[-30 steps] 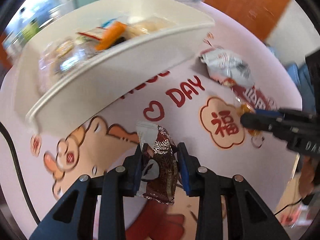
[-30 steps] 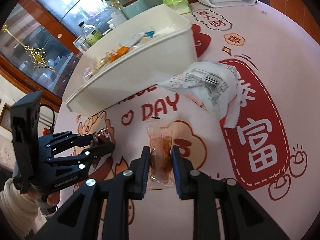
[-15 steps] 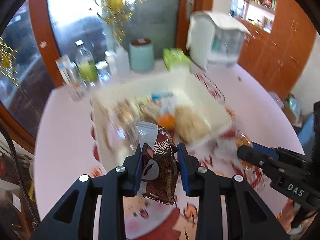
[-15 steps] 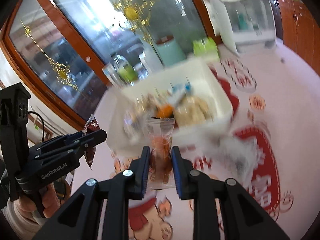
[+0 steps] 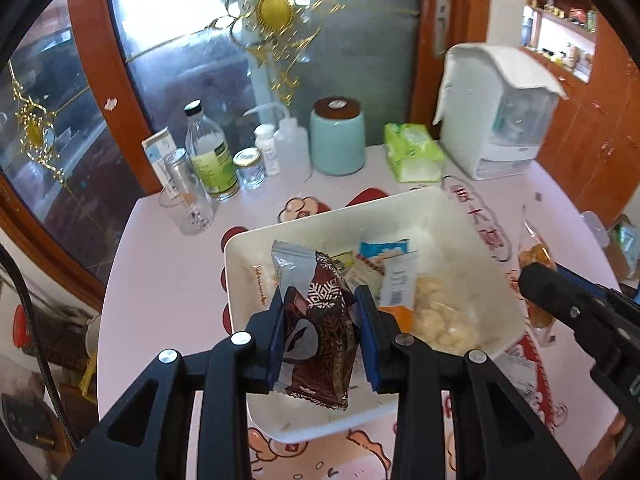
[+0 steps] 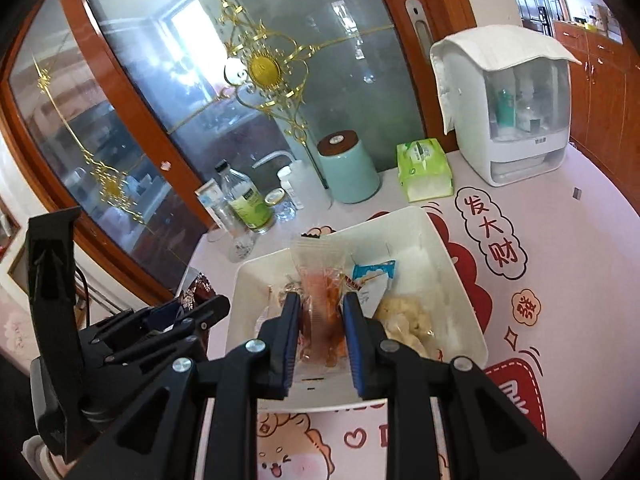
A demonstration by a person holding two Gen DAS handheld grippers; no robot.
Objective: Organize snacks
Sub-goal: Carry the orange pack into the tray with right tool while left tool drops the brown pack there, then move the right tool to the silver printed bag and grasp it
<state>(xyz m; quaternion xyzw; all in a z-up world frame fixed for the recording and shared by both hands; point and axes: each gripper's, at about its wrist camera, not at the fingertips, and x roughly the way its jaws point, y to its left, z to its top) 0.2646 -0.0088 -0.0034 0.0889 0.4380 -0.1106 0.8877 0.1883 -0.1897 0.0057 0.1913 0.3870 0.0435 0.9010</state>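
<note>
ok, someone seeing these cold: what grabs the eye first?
Both grippers hold snacks above the white tub: the left gripper clamps a brown wrapper, the right gripper a clear packet of orange snack. Behind the tub stand bottles and a mint jar, before a gold-trimmed glass door.

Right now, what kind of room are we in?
Most likely a home dining room: a round table under a cartoon tablecloth, a wood-framed glass door with gold ornaments behind it, and household things on the table such as a tissue pack and a snack bin.
</note>
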